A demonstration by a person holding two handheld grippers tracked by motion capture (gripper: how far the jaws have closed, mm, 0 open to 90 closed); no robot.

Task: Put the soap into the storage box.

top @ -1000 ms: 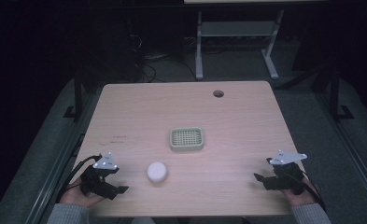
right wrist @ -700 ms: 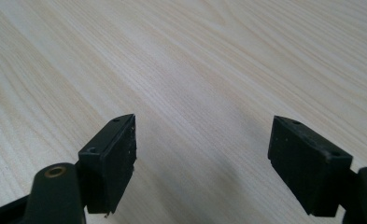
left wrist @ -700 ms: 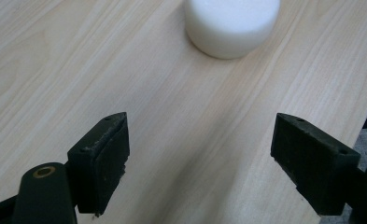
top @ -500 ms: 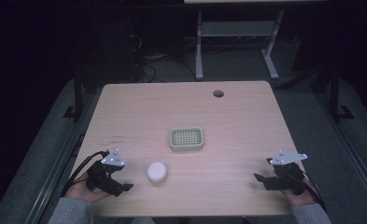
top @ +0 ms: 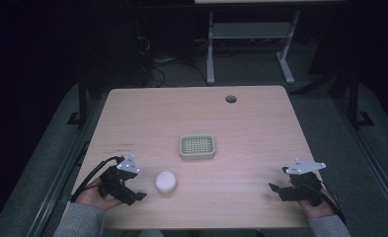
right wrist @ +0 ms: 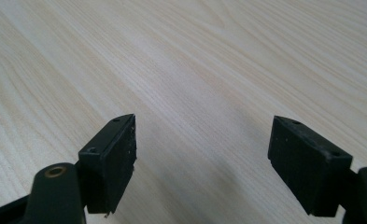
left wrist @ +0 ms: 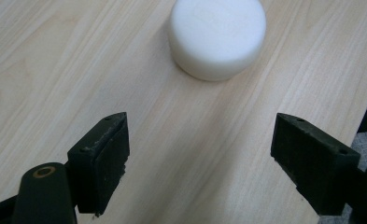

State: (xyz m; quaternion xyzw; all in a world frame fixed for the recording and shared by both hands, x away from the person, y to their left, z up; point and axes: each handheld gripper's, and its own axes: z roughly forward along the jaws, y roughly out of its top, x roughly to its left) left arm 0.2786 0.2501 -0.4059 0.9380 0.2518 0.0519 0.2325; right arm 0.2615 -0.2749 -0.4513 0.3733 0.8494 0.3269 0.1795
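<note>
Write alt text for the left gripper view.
A white round puck lies on a pale wooden table, just beyond the left gripper, whose two black jaws stand wide open, empty, pointing toward it.

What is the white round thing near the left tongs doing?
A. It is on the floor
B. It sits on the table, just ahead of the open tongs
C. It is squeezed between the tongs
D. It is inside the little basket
B: the white round thing sits on the table, ahead of the left tongs, whose jaws stand wide apart and touch nothing; the little basket lies farther off.
</note>
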